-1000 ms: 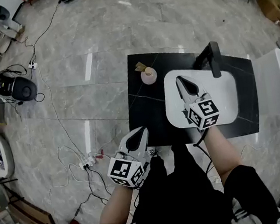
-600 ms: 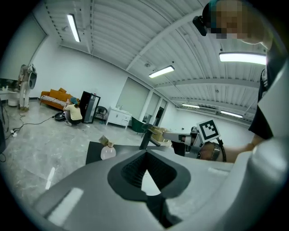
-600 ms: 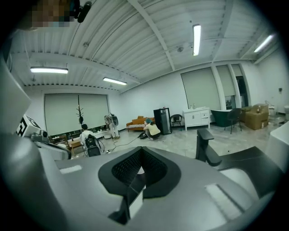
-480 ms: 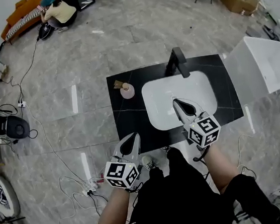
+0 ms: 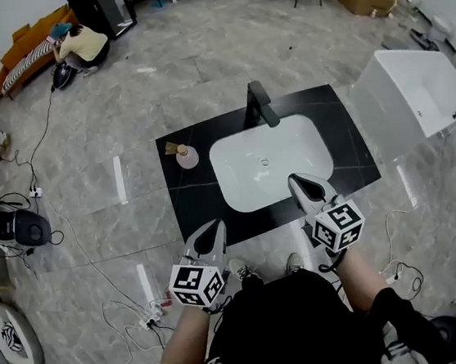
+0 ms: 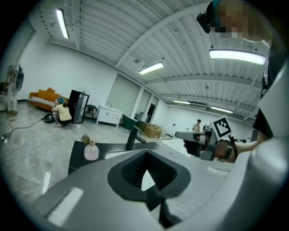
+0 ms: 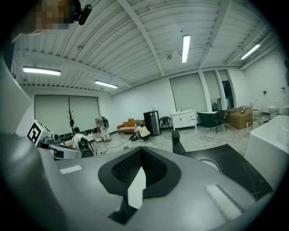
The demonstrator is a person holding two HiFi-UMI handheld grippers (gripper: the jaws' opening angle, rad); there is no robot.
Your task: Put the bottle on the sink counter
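A small pink bottle (image 5: 186, 156) with a tan cap stands upright on the left part of the black sink counter (image 5: 346, 134), beside the white basin (image 5: 266, 160) and black faucet (image 5: 258, 103). My left gripper (image 5: 215, 227) is shut and holds nothing, just off the counter's front edge, well short of the bottle. My right gripper (image 5: 298, 182) is shut and holds nothing, at the basin's front right rim. In the left gripper view the bottle (image 6: 91, 151) stands ahead to the left, with the faucet (image 6: 132, 135) beyond it. The right gripper view shows the faucet (image 7: 176, 140) and the counter (image 7: 230, 162).
A white tub-like box (image 5: 411, 97) stands right of the counter. Cables and a power strip (image 5: 152, 312) lie on the grey floor at the left. A person (image 5: 79, 44) crouches by a sofa at the far back left. Shoes (image 5: 240, 268) show below the counter's front edge.
The counter has moved up and away in the head view. My right gripper has drawn back from over the basin to its front rim. The left gripper stays near the front edge.
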